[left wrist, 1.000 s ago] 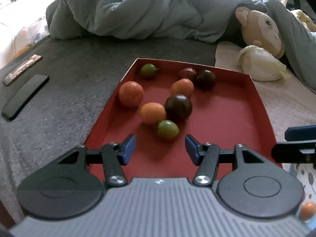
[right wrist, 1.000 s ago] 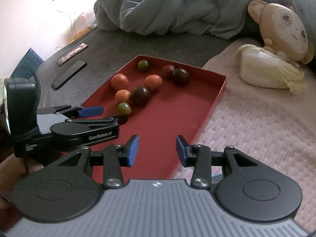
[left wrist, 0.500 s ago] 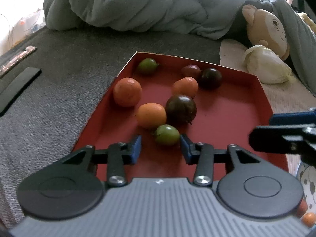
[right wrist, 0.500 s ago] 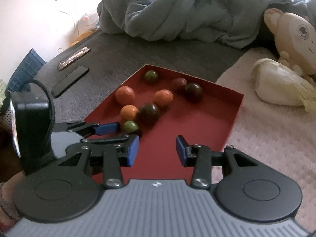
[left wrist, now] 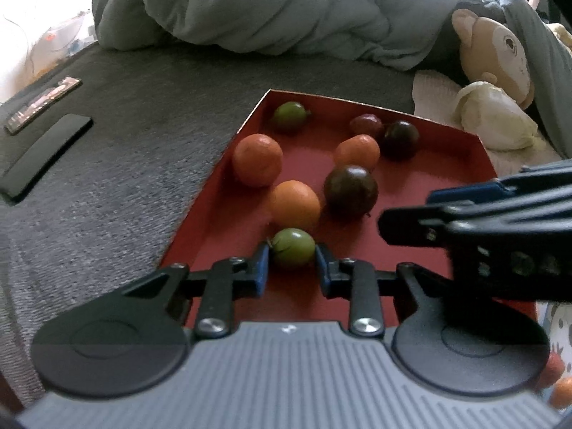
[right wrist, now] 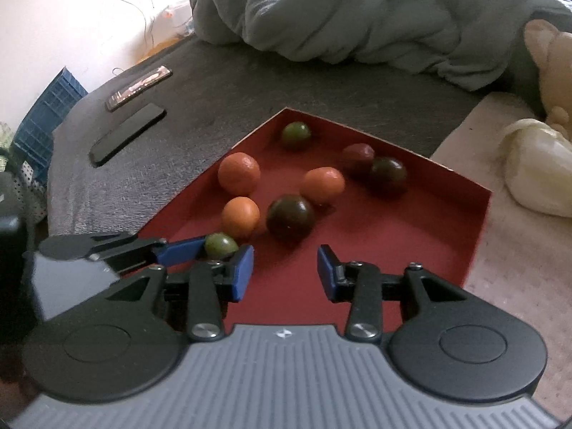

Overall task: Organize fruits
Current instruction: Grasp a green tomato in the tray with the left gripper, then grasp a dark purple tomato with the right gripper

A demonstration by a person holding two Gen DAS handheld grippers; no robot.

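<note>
The left gripper (left wrist: 291, 262) had been closed onto the green fruit (left wrist: 294, 246); the right gripper (right wrist: 285, 272), empty, was narrowing slightly. Lifting was judged next.

Grey bed (left wrist: 118, 164) bears red tray (left wrist: 479, 153), blanket (left wrist: 304, 10)

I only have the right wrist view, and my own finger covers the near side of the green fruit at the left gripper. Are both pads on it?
Observer: Yes. The left wrist view shows the left gripper shut on the green fruit, with a pad against each side.
Operator: Any fruit outside the tray?
Observer: Possibly. Small orange round things show past the near right corner of the red tray. They are half hidden, so I cannot tell what they are.
</note>
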